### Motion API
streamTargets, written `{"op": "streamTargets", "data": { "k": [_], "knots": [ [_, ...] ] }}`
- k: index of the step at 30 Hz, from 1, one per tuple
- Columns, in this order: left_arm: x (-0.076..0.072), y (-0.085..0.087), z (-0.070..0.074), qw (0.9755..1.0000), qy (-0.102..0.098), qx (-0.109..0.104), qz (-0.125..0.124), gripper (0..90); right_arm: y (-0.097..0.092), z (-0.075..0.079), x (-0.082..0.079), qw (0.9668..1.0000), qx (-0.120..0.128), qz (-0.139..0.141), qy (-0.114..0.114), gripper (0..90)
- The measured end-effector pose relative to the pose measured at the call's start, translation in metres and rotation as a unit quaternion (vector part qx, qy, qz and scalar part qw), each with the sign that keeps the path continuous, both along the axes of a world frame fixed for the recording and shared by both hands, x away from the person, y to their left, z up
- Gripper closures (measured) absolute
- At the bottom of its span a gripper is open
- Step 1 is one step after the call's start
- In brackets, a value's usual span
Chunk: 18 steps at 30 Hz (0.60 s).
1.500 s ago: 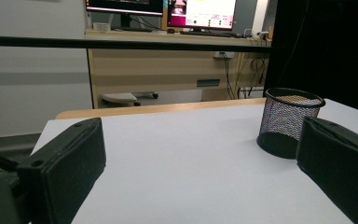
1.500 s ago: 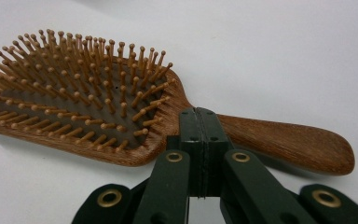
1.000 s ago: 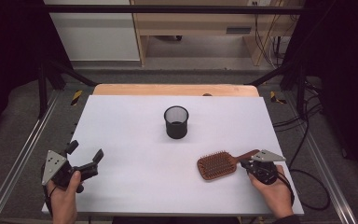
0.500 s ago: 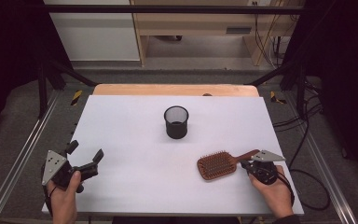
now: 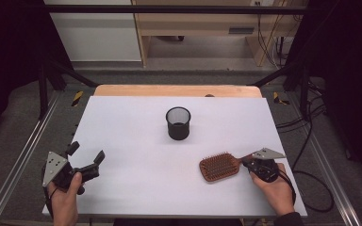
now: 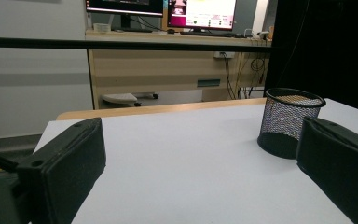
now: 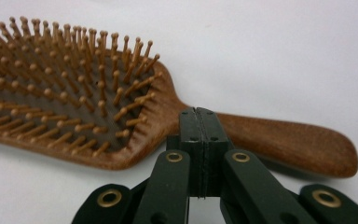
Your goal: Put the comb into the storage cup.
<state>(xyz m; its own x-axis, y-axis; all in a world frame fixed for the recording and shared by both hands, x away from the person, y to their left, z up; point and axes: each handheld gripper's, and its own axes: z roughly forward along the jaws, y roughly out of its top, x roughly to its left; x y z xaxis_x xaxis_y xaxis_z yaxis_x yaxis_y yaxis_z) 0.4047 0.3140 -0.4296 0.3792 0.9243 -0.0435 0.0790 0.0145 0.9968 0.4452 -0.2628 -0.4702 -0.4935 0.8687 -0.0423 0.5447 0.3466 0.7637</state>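
Note:
A wooden paddle hairbrush (image 5: pixel 219 166) lies bristles up on the white table (image 5: pixel 122 122) at the near right, its handle pointing right. My right gripper (image 5: pixel 246 161) rests at the neck of that handle. In the right gripper view its jaws (image 7: pixel 199 116) are pressed flat together with nothing between them, their tip just in front of the hairbrush (image 7: pixel 65 93). A black mesh cup (image 5: pixel 178 123) stands upright at the table's middle. My left gripper (image 5: pixel 86 151) sits at the near left corner, open and empty, and the mesh cup (image 6: pixel 289 122) shows ahead past its right jaw.
A wooden strip (image 5: pixel 174 90) runs along the table's far edge. Metal frame rails (image 5: pixel 23 155) flank both sides, and cables (image 5: pixel 311 141) trail on the floor to the right. A desk with monitors (image 6: pixel 200 11) stands beyond the table.

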Motion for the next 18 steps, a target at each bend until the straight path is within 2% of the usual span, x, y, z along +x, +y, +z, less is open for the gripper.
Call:
{"op": "streamTargets", "data": {
  "k": [8,12,18],
  "knots": [
    [0.0,0.001,0.0,1.0,0.0,-0.001,0.001,1.3,-0.001,0.009,0.021,0.9999,-0.008,-0.007,-0.002,90.0],
    [0.001,0.001,0.0,1.0,0.0,-0.002,0.001,1.3,-0.004,0.006,0.036,0.9995,-0.021,-0.018,0.014,90.0],
    [0.0,0.001,0.0,1.0,0.0,-0.001,0.0,1.3,-0.005,0.0,0.044,0.9985,-0.041,-0.021,0.031,90.0]
  ]
}}
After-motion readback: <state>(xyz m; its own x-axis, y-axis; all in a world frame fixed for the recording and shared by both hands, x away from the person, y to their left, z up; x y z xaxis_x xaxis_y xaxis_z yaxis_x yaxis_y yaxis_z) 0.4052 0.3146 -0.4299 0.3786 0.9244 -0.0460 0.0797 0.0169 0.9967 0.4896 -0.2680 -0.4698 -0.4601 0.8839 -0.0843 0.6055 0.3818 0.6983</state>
